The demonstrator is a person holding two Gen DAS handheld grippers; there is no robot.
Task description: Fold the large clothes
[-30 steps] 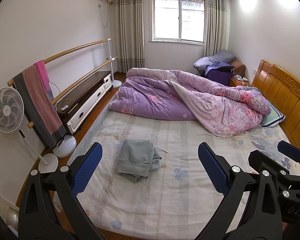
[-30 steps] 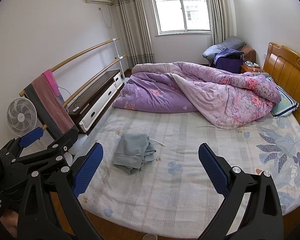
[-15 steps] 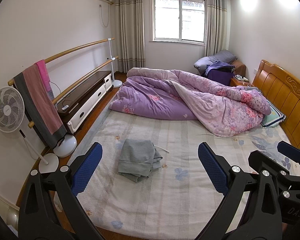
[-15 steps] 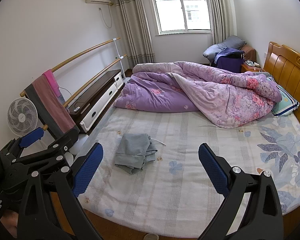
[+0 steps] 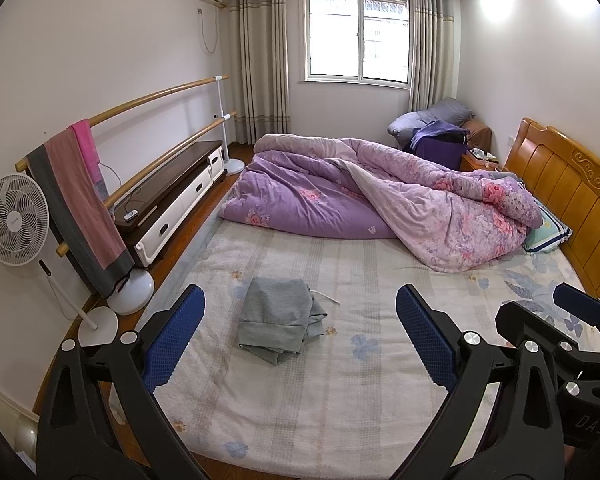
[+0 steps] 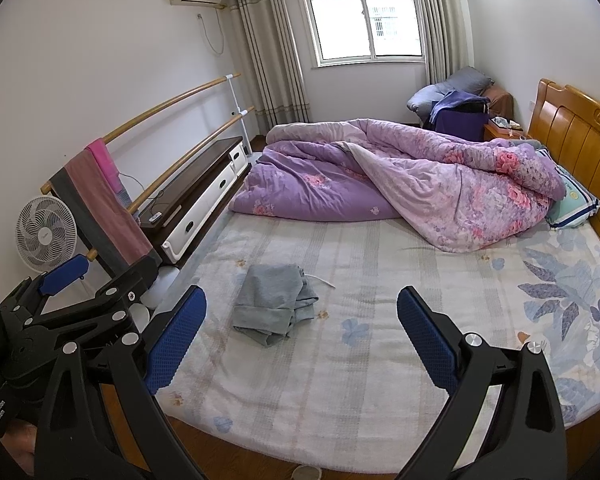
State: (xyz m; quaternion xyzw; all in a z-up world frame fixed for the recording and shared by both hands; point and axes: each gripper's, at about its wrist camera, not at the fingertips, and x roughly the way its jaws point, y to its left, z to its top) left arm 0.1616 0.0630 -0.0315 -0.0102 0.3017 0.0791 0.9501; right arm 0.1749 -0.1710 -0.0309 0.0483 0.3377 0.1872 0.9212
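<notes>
Left wrist view: "DAS" on right gripper [image 5: 572, 308].

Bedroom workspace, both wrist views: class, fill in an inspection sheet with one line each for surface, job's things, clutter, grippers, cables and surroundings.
Surface: bed with a pale floral sheet, near half mostly bare.
Job's things: grey garment lies crumpled on the sheet, a white drawstring trailing from it.
Clutter: purple floral quilt heaped across the far half; pillow by the headboard.
Grippers: left gripper and right gripper both open, holding nothing, short of the garment.
Cables: air conditioner cord hangs down the wall.
Surroundings: fan, towel rail with towels, low cabinet, window.
</notes>
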